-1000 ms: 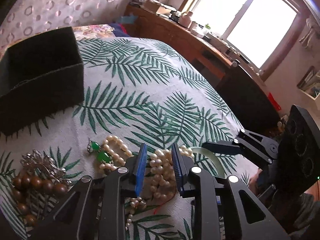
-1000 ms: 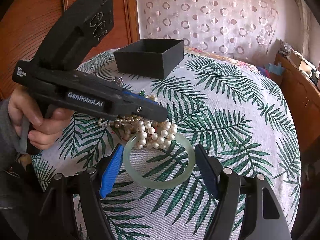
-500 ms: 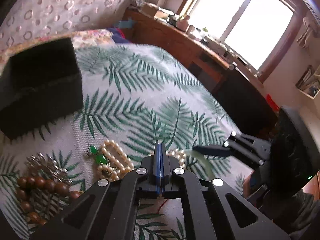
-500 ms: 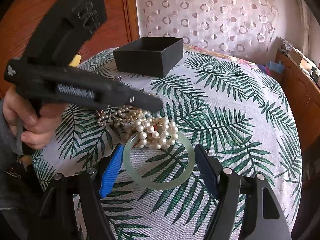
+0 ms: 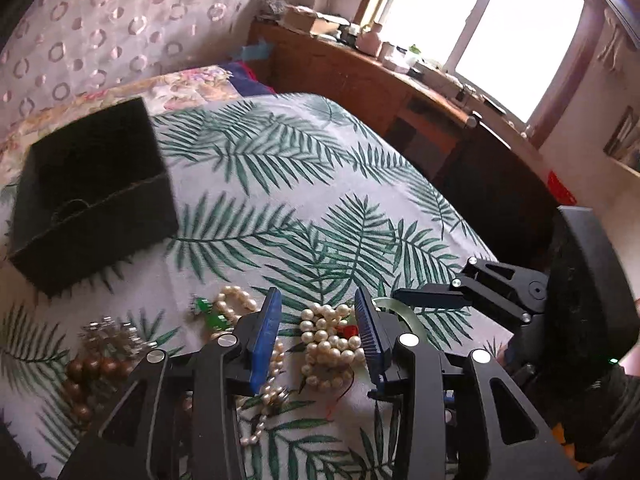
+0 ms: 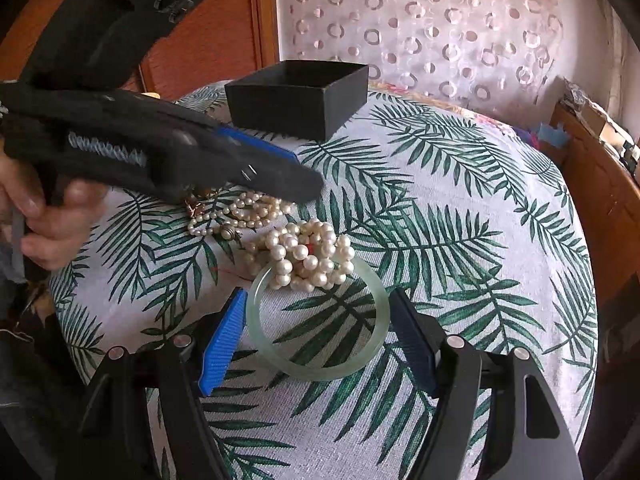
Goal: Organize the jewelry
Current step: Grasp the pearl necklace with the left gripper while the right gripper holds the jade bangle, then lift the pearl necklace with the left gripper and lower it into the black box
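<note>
Leaf-print tablecloth (image 6: 460,208); left tongs (image 5: 318,312) angled downward

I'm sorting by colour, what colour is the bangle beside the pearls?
Pale translucent green; the bangle shows best in the right wrist view.

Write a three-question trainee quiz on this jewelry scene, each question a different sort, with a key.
1. True or false: the pale green bangle lies flat on the leaf-print cloth between the open fingers of the right gripper.
2. Multiple choice: what overlaps the bangle's far edge? A. the brown bead strand B. the bunched pearl strand C. the black box
3. Fill in: the jaws of the left gripper are ____, with the bunched pearls lying on the cloth below the gap and nothing gripped.

Key: 1 true; 2 B; 3 opening
</note>
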Tool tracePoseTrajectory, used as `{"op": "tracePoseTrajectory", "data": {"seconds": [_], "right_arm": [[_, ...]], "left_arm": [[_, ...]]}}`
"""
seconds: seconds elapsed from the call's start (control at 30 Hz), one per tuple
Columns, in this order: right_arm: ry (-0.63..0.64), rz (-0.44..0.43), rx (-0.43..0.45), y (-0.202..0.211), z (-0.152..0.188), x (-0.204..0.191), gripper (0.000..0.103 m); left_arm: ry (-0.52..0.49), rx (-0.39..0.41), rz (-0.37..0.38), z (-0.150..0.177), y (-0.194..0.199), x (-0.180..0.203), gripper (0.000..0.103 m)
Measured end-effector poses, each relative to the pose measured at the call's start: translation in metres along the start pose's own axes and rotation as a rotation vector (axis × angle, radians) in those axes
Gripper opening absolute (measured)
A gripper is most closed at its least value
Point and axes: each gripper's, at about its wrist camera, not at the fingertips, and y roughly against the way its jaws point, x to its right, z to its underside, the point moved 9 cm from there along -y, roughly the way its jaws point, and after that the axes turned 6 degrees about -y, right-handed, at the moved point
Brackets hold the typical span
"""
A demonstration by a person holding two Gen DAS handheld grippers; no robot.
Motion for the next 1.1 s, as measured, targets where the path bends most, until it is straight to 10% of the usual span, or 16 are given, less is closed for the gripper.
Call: {"op": "tracePoseTrajectory", "data": {"seconds": [0.2, 0.43, 1.1], "right_arm": [[0.006, 0.024, -0.005, 0.004, 0.003, 0.004, 0.075], [-0.016, 0.021, 0.002, 0.005, 0.004, 0.009, 0.075], [-0.005, 0.022, 0.045, 0.009, -0.017, 0.001, 0.074]], "left_arm": [[-0.012, -0.048, 0.04, 0.011, -0.022, 0.011, 0.039], [-0.011, -0.025, 0.1, 0.013, -0.016, 0.021, 0.007], [0.006, 0.253, -0.034, -0.059, 0.093, -0.003, 0.006]]}}
